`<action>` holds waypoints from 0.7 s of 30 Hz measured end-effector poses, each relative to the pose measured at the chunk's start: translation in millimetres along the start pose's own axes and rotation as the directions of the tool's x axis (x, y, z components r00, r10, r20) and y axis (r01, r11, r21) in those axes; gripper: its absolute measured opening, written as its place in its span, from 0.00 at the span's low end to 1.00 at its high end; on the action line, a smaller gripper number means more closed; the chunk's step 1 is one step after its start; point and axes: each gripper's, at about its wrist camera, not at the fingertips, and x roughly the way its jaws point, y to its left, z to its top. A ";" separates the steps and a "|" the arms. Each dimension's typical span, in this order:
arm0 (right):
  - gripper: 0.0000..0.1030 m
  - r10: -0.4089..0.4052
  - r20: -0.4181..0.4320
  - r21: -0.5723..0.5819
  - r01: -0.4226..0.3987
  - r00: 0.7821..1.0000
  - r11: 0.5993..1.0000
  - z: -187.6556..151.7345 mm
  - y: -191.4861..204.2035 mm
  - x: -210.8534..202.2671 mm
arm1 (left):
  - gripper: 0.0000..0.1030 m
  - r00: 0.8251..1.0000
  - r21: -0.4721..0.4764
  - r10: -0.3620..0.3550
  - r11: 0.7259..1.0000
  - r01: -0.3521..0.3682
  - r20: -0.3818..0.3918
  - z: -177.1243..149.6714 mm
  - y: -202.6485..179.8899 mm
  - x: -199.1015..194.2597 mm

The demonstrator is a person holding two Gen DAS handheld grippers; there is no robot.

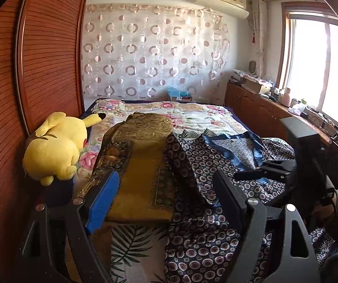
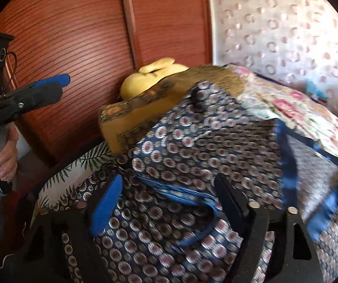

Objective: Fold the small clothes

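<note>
The left gripper, black-framed with a blue ribbed pad on one finger, stands released; its jaws are wide apart and hold nothing. It hovers above a folded mustard-gold cloth with dark ornamental borders, which lies flat on the bed. Under the near edge of that cloth a white sheet printed with green palm fronds shows.

The right gripper, of the same build, is likewise released, fingers spread and empty. It hangs low over the navy satin garment printed with small round medallions and edged in blue trim. This garment lies crumpled and unfolded on the near right part of the bed; its left edge overlaps the mustard-gold cloth. The right wrist view is blurred, so finer detail of the folds cannot be told. In the left wrist view the same garment spreads from beside the gold cloth to the right edge of the frame, and the right gripper appears over it as a dark shape.

A yellow plush toy with black-tipped ears lies on the left side of the bed, against a reddish-brown slatted wooden wardrobe door. A pale floral quilt covers the far part of the bed. A sheer curtain patterned with rings hangs on the far wall.

In the right wrist view, the person's hand grips the handle of the left gripper.
</note>
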 end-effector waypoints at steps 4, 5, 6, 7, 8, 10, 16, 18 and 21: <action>0.67 0.042 -0.038 -0.032 -0.043 0.998 0.999 10.0 6.4 21.8 | 0.80 1.000 -0.008 0.006 1.000 -0.006 -0.009 -3.7 5.6 1.7; 0.63 0.045 -0.045 -0.042 -0.047 0.998 0.998 11.6 8.3 25.8 | 0.80 1.000 -0.010 0.009 1.000 -0.009 -0.012 -5.3 6.8 2.7; 0.56 0.049 -0.053 -0.052 -0.052 0.997 0.997 12.7 10.1 30.0 | 0.80 1.000 -0.011 0.010 1.000 -0.010 -0.013 -6.2 8.1 3.1; 0.54 0.051 -0.065 -0.061 -0.055 0.997 0.997 14.3 12.4 34.9 | 0.80 1.000 -0.013 0.011 1.000 -0.011 -0.015 -6.8 8.9 3.6; 0.45 0.048 -0.078 -0.072 -0.054 0.996 0.996 15.0 13.6 39.4 | 0.80 1.000 -0.016 0.011 1.000 -0.011 -0.018 -7.9 9.6 4.6; 0.23 0.030 -0.099 -0.100 -0.040 0.995 0.994 17.1 14.8 46.6 | 0.80 1.000 -0.016 0.011 1.000 -0.012 -0.021 -9.8 9.9 4.9; 0.07 -0.037 -0.068 -0.105 0.030 0.997 0.994 32.6 -10.0 46.3 | 0.80 0.999 -0.011 0.011 1.000 -0.012 -0.034 -14.8 10.7 7.8; 0.07 -0.077 -0.050 -0.097 0.072 0.996 0.993 39.2 -24.2 42.7 | 0.80 0.999 -0.012 0.009 1.000 -0.010 -0.038 -15.5 10.2 9.3; 0.07 -0.167 -0.030 -0.062 0.165 0.986 0.984 48.7 -49.9 38.3 | 0.80 0.999 -0.014 0.005 1.000 -0.006 -0.043 -16.6 9.8 12.5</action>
